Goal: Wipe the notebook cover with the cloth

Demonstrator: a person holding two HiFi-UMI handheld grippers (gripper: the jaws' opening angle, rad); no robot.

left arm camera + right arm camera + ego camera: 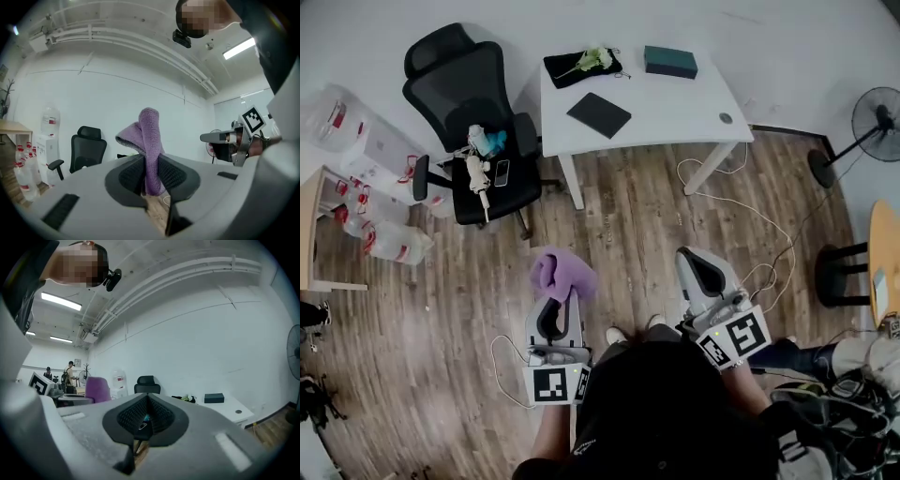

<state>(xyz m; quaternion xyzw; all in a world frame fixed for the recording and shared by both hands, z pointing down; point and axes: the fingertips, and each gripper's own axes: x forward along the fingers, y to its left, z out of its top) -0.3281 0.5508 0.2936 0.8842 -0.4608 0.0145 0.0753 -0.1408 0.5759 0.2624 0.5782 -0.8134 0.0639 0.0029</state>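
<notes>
A dark notebook lies flat on the white table, far ahead of both grippers. My left gripper is shut on a purple cloth, held over the wooden floor. In the left gripper view the cloth stands up from between the jaws of the left gripper. My right gripper hangs to the right at about the same height, shut, with nothing in it. The right gripper view shows its pads pressed together, with the cloth off to the left.
A black cloth with flowers and a dark green box sit at the table's far side. A black office chair with small items stands left of the table. A white cable trails on the floor. A fan stands at the right.
</notes>
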